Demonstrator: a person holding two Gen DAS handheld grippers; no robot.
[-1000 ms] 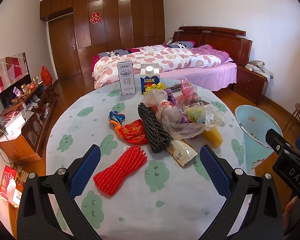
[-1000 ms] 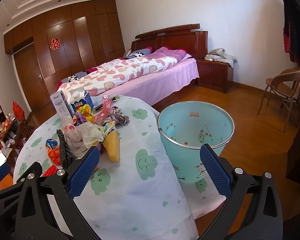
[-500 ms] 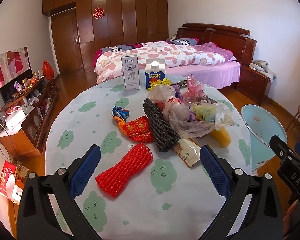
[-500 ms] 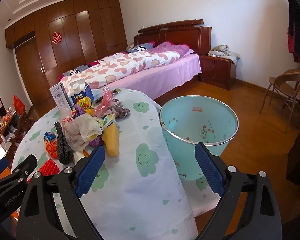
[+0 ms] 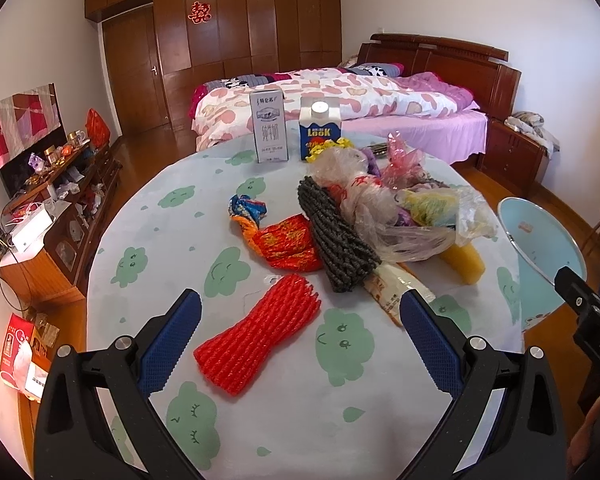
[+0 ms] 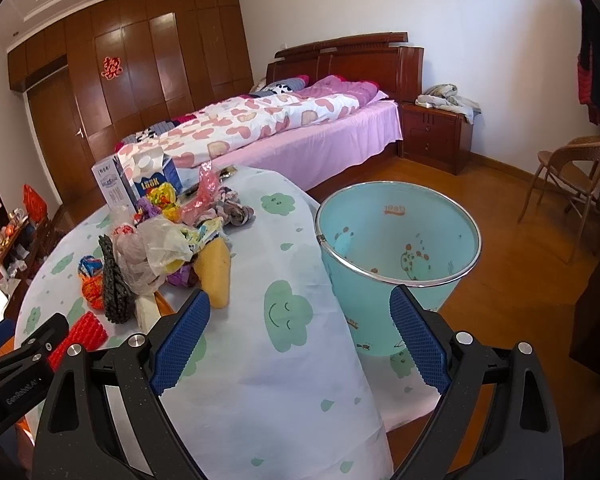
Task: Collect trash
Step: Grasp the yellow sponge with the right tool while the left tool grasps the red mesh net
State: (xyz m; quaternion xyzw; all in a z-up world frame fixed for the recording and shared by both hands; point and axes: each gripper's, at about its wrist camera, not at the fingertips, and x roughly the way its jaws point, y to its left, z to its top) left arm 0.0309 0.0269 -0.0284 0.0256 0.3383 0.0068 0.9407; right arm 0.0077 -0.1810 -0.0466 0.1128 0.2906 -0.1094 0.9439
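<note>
Trash lies on a round table with a cloud-print cloth [image 5: 172,248]. A red foam net [image 5: 260,332] lies nearest my open, empty left gripper [image 5: 300,340], just beyond its fingertips. Behind it are a black foam net [image 5: 336,236], a red-orange wrapper [image 5: 288,244], a white snack packet [image 5: 396,292], clear plastic bags [image 5: 384,216] and a yellow foam piece [image 5: 464,260]. My right gripper [image 6: 300,340] is open and empty, above the table edge, with the light blue bin [image 6: 400,248] on the floor to its right. The pile [image 6: 160,252] shows at its left.
Two milk cartons [image 5: 269,126] [image 5: 320,130] stand at the table's far side. A bed [image 5: 340,100] is beyond, a nightstand [image 6: 436,140] and chair [image 6: 572,184] at the right, a cluttered low cabinet [image 5: 48,208] at the left.
My left gripper has moved a little forward and higher over the table. My right gripper has shifted slightly left and its jaws stand a bit narrower. No trash has moved.
</note>
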